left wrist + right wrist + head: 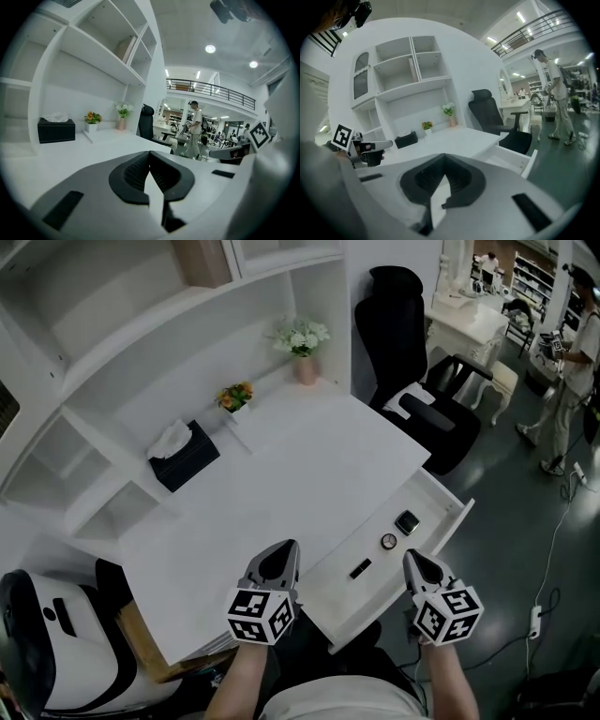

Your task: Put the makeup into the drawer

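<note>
Left gripper (280, 551) and right gripper (416, 561) are closed, empty, beside the open drawer (427, 498) holding makeup (406, 522).

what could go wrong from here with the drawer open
The open drawer juts out right beside the shut right gripper, so a careless move could bump it. The three small makeup items lie loose inside, and a hard shove to close it might send them sliding.

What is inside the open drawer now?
In the drawer: a square compact, a round case and a small black stick. The right tongs hide part of its front.
</note>
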`<state>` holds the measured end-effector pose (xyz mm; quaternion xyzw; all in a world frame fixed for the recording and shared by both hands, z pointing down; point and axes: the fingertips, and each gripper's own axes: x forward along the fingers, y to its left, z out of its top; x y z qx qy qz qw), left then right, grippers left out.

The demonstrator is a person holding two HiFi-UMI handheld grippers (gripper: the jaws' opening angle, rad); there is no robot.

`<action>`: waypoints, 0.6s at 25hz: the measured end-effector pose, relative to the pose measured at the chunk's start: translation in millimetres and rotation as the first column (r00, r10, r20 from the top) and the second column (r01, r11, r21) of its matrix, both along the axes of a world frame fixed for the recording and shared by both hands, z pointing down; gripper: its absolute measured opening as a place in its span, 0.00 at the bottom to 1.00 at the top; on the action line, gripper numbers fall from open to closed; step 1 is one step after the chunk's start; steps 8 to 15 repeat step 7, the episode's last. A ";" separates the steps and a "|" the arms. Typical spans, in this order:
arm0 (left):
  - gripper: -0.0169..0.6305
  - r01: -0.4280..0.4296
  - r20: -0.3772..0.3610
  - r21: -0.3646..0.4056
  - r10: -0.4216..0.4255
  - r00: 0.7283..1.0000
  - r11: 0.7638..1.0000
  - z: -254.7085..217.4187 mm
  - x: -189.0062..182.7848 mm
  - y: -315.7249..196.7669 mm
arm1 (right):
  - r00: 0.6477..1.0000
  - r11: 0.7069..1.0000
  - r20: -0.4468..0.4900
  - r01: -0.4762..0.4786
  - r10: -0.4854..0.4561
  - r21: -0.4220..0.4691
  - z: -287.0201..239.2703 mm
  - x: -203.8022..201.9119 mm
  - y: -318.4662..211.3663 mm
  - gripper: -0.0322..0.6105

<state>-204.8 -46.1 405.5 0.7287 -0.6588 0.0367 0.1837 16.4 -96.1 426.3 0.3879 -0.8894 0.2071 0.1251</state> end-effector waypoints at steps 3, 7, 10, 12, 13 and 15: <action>0.03 -0.022 -0.002 -0.006 0.022 1.000 1.000 3.6 7.1 -3.1 | 1.000 1.000 -0.001 0.007 -0.007 -0.004 2.0 0.1 -5.3 0.05; 0.03 -0.084 0.019 -0.013 0.084 0.996 0.996 9.5 25.2 -10.1 | 1.000 1.000 0.004 0.014 -0.014 0.002 1.1 -0.8 -14.8 0.05; 0.03 -0.084 0.019 -0.013 0.084 0.996 0.996 9.5 25.2 -10.1 | 1.000 1.000 0.004 0.014 -0.014 0.002 1.1 -0.8 -14.8 0.05; 0.03 -0.084 0.019 -0.013 0.084 0.996 0.996 9.5 25.2 -10.1 | 1.000 1.000 0.004 0.014 -0.014 0.002 1.1 -0.8 -14.8 0.05; 0.03 -0.084 0.019 -0.013 0.084 0.996 0.996 9.5 25.2 -10.1 | 1.000 1.000 0.004 0.014 -0.014 0.002 1.1 -0.8 -14.8 0.05; 0.03 -0.084 0.019 -0.013 0.084 0.996 0.996 9.5 25.2 -10.1 | 1.000 1.000 0.004 0.014 -0.014 0.002 1.1 -0.8 -14.8 0.05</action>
